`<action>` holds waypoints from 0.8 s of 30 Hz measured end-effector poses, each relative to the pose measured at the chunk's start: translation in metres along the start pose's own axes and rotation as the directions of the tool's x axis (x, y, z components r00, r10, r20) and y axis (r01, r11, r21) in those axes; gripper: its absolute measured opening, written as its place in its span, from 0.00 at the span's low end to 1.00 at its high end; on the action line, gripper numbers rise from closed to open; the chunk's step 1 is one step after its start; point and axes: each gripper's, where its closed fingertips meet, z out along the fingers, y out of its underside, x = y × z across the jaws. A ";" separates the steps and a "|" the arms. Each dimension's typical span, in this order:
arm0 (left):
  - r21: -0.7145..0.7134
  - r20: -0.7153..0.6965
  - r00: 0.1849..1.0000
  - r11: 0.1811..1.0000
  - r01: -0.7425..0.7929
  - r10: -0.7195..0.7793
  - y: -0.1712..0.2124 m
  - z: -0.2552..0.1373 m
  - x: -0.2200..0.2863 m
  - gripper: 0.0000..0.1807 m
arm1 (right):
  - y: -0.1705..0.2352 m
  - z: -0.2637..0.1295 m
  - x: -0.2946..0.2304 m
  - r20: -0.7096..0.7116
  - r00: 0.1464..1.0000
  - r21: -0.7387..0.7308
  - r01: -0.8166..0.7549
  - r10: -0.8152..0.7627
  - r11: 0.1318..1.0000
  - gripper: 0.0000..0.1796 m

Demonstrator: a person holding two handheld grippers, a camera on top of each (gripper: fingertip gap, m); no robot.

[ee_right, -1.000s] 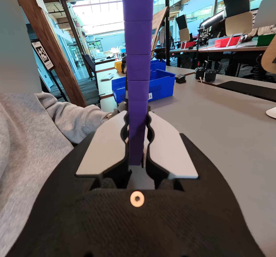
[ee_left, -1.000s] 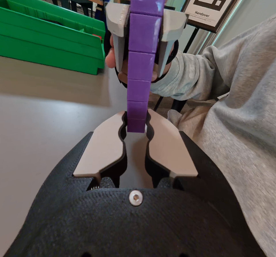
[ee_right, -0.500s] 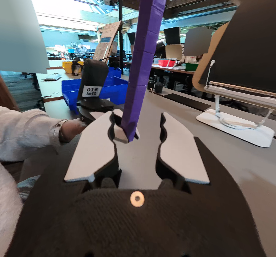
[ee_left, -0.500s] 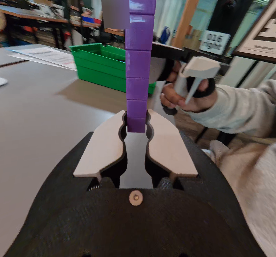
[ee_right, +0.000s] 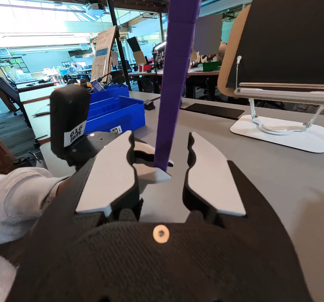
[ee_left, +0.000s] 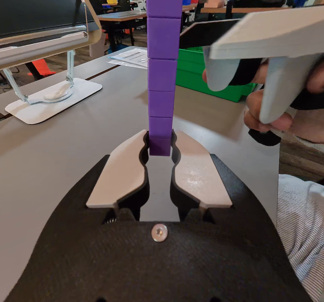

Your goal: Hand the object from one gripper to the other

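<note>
A long purple bar of joined cubes (ee_left: pixel 162 76) stands upright in my left gripper (ee_left: pixel 159 134), which is shut on the bar's lowest cubes. My right gripper (ee_right: pixel 161 134) is open and empty. In the right wrist view the purple bar (ee_right: pixel 177 65) shows through the gap between the open fingers without touching them, and the left gripper's fingertips (ee_right: pixel 157 176) clamp its lower end. In the left wrist view the right gripper's grey fingers (ee_left: pixel 219 72) hang to the right of the bar, apart from it, held by a hand (ee_left: pixel 259 118).
A dark screen on a white stand (ee_left: pixel 52 97) sits on the grey table (ee_left: pixel 70 153) at the left; it is at the right in the right wrist view (ee_right: pixel 277 130). A green bin (ee_left: pixel 210 76), papers (ee_left: pixel 129 58) and a blue bin (ee_right: pixel 114 111) lie farther back. One gripper's finger ends stand about 8 cm off the other's.
A second ago both grippers were shut on the bar. The right gripper has opened, let go and drawn off to the side. The left gripper has swung the bar round toward the screen stand.
</note>
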 end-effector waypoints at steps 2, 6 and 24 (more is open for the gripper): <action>-0.004 0.011 1.000 1.000 -0.020 0.020 0.000 0.001 0.002 0.13 | 0.002 0.004 0.001 -0.024 1.000 -0.012 -0.007 0.007 1.000 0.29; -0.002 0.027 0.999 0.999 -0.045 0.045 -0.001 0.000 0.004 0.13 | 0.003 0.003 0.003 -0.028 0.999 -0.013 -0.020 0.020 1.000 0.12; -0.247 0.022 0.994 0.964 -0.100 0.109 0.028 0.016 -0.010 0.40 | -0.010 -0.027 0.035 -0.041 0.997 -0.010 0.067 -0.067 0.998 0.12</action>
